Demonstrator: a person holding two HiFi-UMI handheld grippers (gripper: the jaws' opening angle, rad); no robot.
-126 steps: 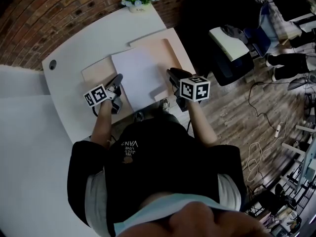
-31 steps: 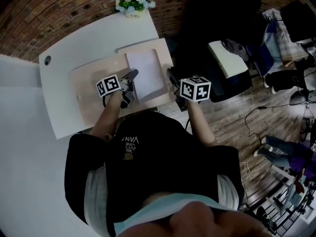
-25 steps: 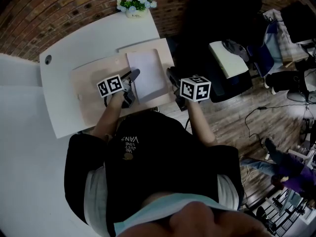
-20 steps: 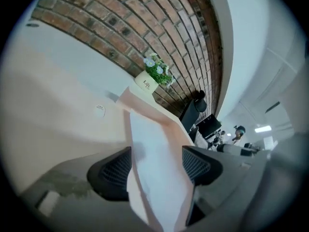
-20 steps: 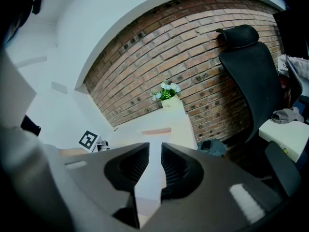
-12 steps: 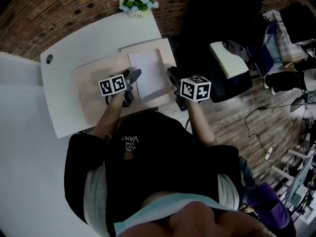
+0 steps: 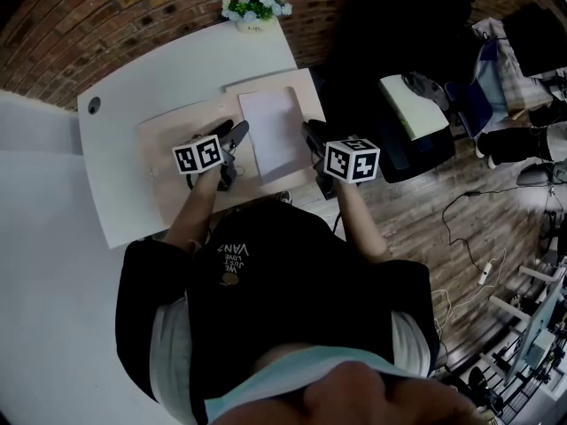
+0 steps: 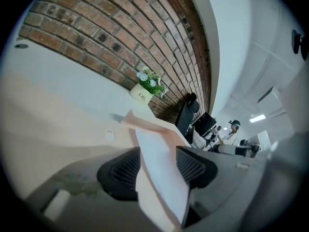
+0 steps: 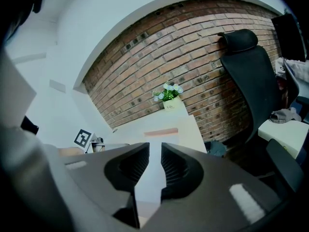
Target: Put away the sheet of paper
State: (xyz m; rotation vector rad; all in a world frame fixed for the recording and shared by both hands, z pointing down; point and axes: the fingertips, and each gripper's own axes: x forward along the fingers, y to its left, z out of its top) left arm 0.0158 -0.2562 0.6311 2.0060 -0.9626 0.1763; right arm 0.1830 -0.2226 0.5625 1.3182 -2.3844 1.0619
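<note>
White desk is filling the upper left of the head view, curving against a brick wall at twelve o'clock. On it a beige folder is lying open, and the sheet of paper is resting flat on the folder's right half, at three o'clock from the fold. Whether its far edge is tucked under a flap I cannot tell.

The left gripper is sitting at the sheet's nine o'clock edge. Its jaws have just been closing, yet they are standing apart. The sheet's edge and the beige card under it are running between the pads, which do not appear to be pressing. The right gripper is waiting at the folder's three o'clock edge, jaws drawn to a narrow slit and pinching nothing. A small flower pot is standing at the desk's twelve o'clock edge, well apart.

The sheet seems placed already, so the filing is looking well along. The next move is probably calling for the left gripper to take the folder's bare left half and swing it over toward three o'clock, with the right gripper steadying the folder.
</note>
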